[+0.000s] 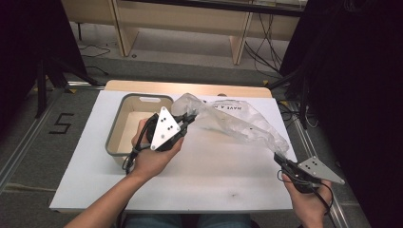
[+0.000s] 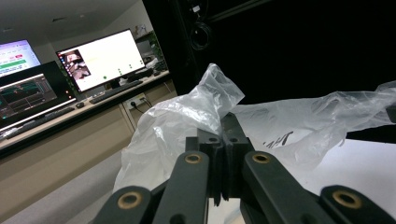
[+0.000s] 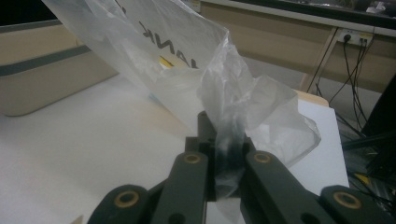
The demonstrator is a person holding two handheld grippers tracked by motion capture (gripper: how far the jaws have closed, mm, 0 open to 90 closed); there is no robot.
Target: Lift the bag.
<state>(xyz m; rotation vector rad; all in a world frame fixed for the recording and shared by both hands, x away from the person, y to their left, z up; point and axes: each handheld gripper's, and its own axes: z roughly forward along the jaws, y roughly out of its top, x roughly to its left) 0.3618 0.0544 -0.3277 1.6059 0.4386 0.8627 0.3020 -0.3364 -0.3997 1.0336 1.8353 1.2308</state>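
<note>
A clear plastic bag [image 1: 233,121] with black lettering hangs stretched above the white table [image 1: 204,175], running from the middle toward the right front. My left gripper [image 1: 189,118] is shut on the bag's upper left end, just right of the bin. In the left gripper view the plastic bag [image 2: 187,116] bunches up over the closed jaws of the left gripper [image 2: 223,140]. My right gripper [image 1: 279,158] is shut on the bag's lower right end near the table's right edge. The right gripper view has a twisted strip of the bag [image 3: 233,112] pinched in the right gripper [image 3: 223,144].
A beige bin [image 1: 138,124] with a grey rim stands on the table's left half, under my left hand. Wooden desks [image 1: 190,23] stand beyond the table. Dark curtains and cables flank both sides. Monitors [image 2: 100,58] sit on a desk in the left gripper view.
</note>
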